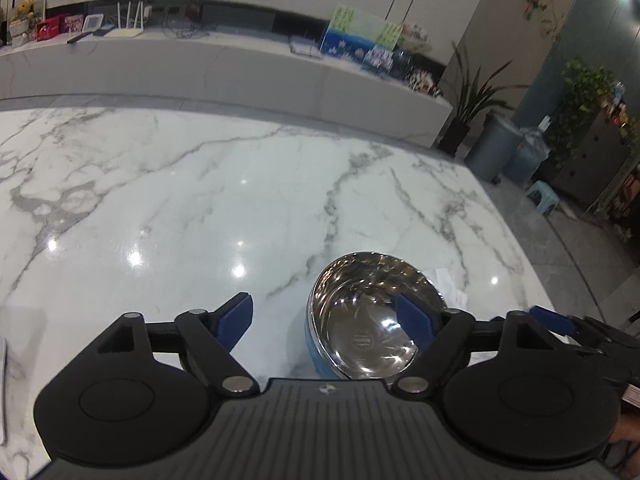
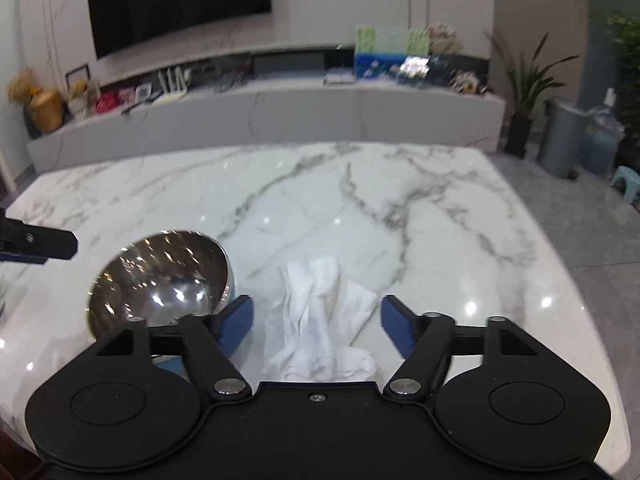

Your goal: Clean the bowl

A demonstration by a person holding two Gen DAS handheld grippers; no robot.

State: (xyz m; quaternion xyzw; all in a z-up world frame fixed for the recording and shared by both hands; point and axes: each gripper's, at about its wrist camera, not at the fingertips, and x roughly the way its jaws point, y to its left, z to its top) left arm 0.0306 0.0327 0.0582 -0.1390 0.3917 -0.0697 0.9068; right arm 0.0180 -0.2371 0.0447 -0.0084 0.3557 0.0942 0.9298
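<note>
Steel bowl [image 1: 370,316] seen on marble desk [image 1: 200,200], blue outer wall, shiny inside, nothing held in it. Left claw [image 1: 328,322] spread wide, right pad placed over bowl's hollow, nothing gripped. Right claw [image 2: 316,320] released too, crumpled white tissue [image 2: 320,316] framed between pads, lying just right of bowl.
</note>
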